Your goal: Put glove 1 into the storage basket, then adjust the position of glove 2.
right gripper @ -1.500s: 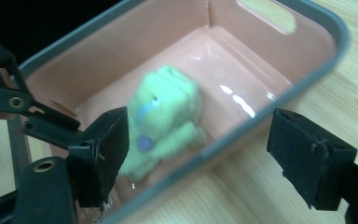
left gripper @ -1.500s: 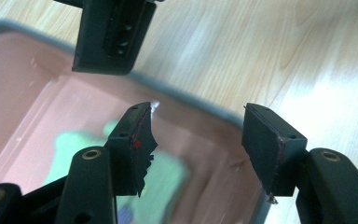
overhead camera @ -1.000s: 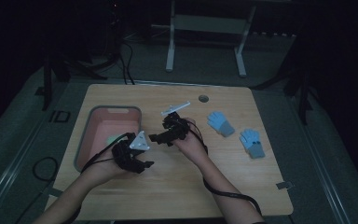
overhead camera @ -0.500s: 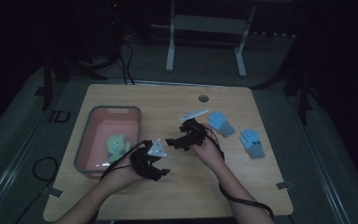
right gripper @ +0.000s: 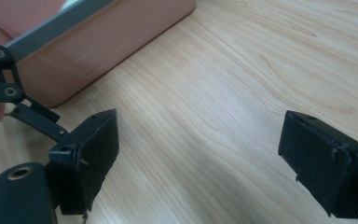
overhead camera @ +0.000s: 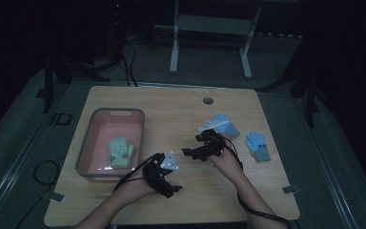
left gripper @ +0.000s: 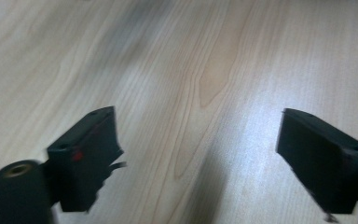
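Left gripper (overhead camera: 171, 179): jaws just opened wide, nothing between them.
Right gripper (overhead camera: 194, 153): wide apart, empty.
Tip: swing it round to the blue mitten (overhead camera: 223, 125) behind it, then pinch.

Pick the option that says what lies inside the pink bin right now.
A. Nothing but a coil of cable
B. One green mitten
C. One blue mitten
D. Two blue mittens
B: the high view shows a single green mitten lying inside the pink bin, while both blue mittens, one just beyond the right tongs and the other nearer the table's right edge, lie out on the wooden table.
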Action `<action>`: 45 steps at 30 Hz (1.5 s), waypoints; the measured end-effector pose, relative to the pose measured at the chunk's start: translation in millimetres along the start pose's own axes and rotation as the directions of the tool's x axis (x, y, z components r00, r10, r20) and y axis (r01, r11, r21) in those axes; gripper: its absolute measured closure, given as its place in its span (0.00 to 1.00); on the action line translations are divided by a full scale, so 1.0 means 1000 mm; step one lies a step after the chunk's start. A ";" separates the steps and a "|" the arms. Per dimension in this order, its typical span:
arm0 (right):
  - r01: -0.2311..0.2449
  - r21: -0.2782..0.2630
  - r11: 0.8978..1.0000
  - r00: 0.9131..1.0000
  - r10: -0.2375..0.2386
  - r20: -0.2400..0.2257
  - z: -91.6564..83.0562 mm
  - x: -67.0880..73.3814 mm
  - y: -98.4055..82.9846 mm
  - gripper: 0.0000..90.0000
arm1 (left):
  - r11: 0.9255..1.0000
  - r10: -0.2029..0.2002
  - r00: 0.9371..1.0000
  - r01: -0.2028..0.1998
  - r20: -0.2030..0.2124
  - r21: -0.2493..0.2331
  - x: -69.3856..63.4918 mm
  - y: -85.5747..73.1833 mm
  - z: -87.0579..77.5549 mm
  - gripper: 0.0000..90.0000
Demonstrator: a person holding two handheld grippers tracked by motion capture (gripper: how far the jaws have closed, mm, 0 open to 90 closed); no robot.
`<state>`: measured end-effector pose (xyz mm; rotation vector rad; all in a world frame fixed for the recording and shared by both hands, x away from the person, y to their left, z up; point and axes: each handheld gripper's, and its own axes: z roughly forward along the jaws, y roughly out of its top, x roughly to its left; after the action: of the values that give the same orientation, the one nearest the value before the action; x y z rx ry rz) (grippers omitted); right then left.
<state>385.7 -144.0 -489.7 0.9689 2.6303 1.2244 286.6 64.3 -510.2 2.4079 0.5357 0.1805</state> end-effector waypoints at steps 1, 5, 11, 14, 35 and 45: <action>-0.003 -0.003 1.000 1.000 0.003 0.004 -0.001 -0.001 -0.002 0.14 | 1.000 -0.019 1.000 0.019 0.020 0.008 0.001 -0.002 0.003 0.06; -0.004 -0.014 1.000 0.999 0.005 0.047 -0.004 -0.004 -0.011 0.14 | 0.998 -0.050 0.999 0.049 -0.003 -0.033 0.001 -0.011 0.010 0.02; 0.013 -0.010 1.000 0.998 -0.013 0.061 -0.008 -0.010 -0.028 0.14 | 0.995 -0.070 0.997 0.068 -0.031 -0.080 -0.002 -0.024 0.017 0.02; 0.020 -0.011 1.000 0.998 -0.019 0.064 -0.010 -0.013 -0.036 0.15 | 0.994 -0.061 0.997 0.057 -0.043 -0.090 -0.008 -0.027 0.022 0.02; -0.030 -0.056 0.998 0.997 0.033 0.067 -0.043 -0.035 -0.088 0.22 | 0.987 -0.078 0.995 0.068 -0.065 -0.143 -0.025 -0.043 0.030 0.02; -0.027 -0.060 0.998 0.987 0.036 0.156 -0.062 -0.052 -0.093 0.34 | 0.988 -0.066 0.995 0.055 -0.072 -0.147 -0.026 -0.045 0.031 0.02</action>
<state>359.4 -259.3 -523.9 1.0553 2.4550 1.1713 256.8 67.0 -562.3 2.2482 0.6094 0.2768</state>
